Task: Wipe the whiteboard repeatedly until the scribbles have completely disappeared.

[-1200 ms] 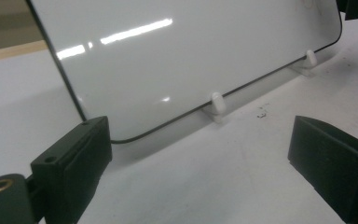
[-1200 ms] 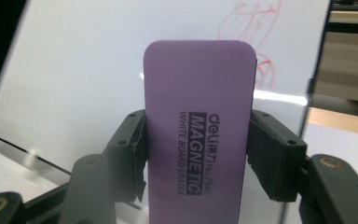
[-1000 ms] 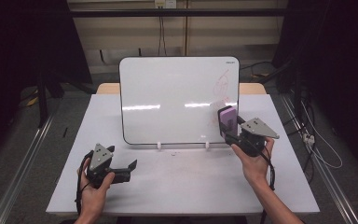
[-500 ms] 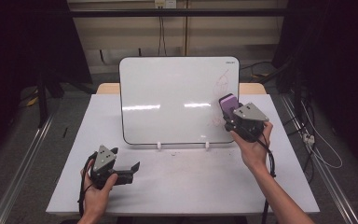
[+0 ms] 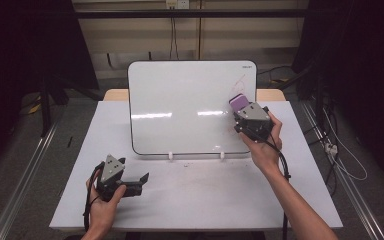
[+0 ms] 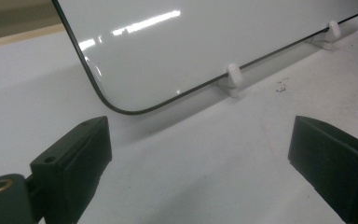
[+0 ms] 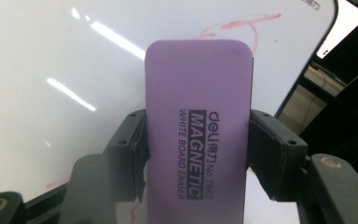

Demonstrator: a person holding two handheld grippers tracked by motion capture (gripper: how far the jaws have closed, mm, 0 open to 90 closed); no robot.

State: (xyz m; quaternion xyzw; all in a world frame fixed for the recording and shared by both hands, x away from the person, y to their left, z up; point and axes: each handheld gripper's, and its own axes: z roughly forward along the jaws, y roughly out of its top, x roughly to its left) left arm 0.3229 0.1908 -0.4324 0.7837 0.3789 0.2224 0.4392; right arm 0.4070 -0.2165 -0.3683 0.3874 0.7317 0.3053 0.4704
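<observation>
A white board (image 5: 190, 107) stands upright on two small white feet at the middle of the table. Faint red marker strokes (image 5: 240, 82) remain near its upper right corner, also red strokes (image 7: 242, 25) above the eraser. My right gripper (image 5: 241, 107) is shut on a purple magnetic whiteboard eraser (image 5: 239, 103), held against the board's right side just below those strokes; the eraser (image 7: 198, 126) sits squeezed between both black pads. My left gripper (image 5: 141, 181) rests on the table at the front left, open and holding nothing, aimed at the board's lower left corner (image 6: 121, 105).
The white table (image 5: 205, 195) has bare room in front of the board. One board foot (image 6: 230, 79) stands ahead of the left gripper. Metal rails (image 5: 20, 190) run along the floor on both sides, with cables (image 5: 340, 160) at the right.
My right gripper has carried the eraser up and slightly left along the board's right side, toward the red strokes. The left gripper has stayed in place.
</observation>
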